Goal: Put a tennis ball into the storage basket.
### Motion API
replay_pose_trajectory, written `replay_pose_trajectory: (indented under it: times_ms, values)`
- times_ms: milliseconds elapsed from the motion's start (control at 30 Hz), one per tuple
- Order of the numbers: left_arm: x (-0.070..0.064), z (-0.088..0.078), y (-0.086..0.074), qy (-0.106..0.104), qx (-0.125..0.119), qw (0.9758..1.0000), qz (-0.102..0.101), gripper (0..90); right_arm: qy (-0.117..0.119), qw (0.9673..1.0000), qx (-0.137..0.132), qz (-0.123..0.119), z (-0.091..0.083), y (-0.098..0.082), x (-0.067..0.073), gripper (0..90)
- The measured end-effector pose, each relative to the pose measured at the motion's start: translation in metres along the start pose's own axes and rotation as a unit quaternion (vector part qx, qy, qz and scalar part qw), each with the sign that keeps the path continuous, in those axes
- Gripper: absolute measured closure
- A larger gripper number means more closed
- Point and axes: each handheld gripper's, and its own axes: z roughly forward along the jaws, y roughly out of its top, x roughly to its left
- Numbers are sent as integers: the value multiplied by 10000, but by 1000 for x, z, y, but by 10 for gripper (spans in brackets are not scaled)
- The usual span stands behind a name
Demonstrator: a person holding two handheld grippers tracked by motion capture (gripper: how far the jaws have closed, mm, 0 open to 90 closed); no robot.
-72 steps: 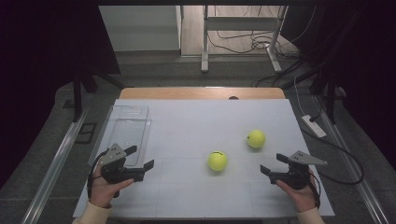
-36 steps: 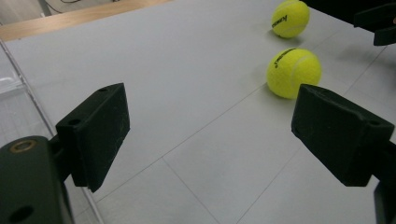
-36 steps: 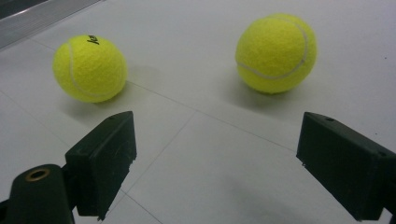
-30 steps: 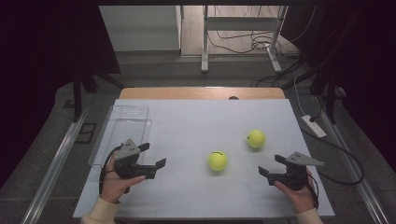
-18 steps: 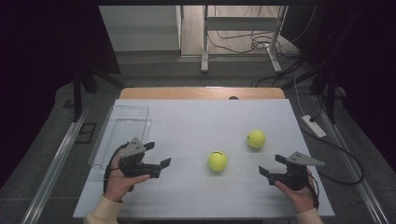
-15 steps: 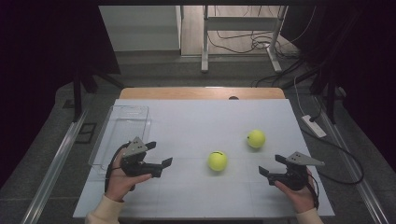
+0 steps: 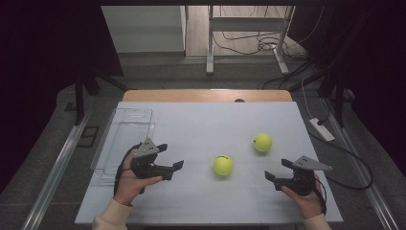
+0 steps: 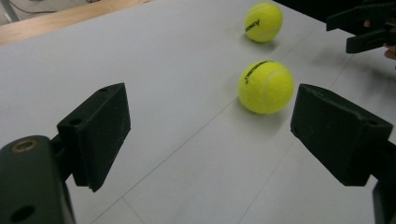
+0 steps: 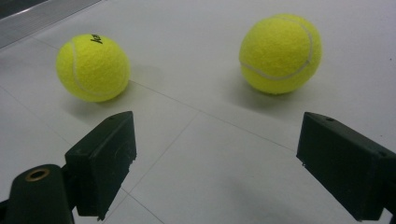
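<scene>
Two yellow tennis balls lie on the white table: one near the middle (image 7: 223, 165) and one farther back to its right (image 7: 262, 142). My left gripper (image 7: 172, 155) is held just above the table, left of the middle ball, open and pointing at it with nothing between its jaws. In the left gripper view (image 8: 210, 100) the middle ball (image 8: 266, 87) lies ahead between the jaws and the other ball (image 8: 264, 21) beyond it. My right gripper (image 7: 275, 169) stands open near the front right, empty. The right gripper view (image 9: 215, 126) has the middle ball (image 9: 93, 66) at left and the back ball (image 9: 280, 46) at right.
A clear plastic tray (image 7: 115, 139) sits along the table's left edge, just behind my left hand. The right gripper (image 8: 359, 28) appears at the top right of the left gripper view. Cables and a power strip (image 7: 321, 129) lie on the floor to the right.
My left hand has moved right across the table, away from the tray and toward the middle ball. The right hand and both balls have stayed put.
</scene>
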Motion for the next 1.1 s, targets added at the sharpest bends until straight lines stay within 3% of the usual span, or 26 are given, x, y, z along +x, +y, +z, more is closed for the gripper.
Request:
replay_pose_trajectory:
  times_ms: [367, 1100]
  values:
    - [-8, 17, 8, -157, 119, 9997, 148, 127, -6, 10000, -12, -1, -1, 0, 0, 115]
    - [-12, 34, 17, -238, 201, 9993, 184, 126, 2, 10000, -2, 15, 0, -1, -1, 113]
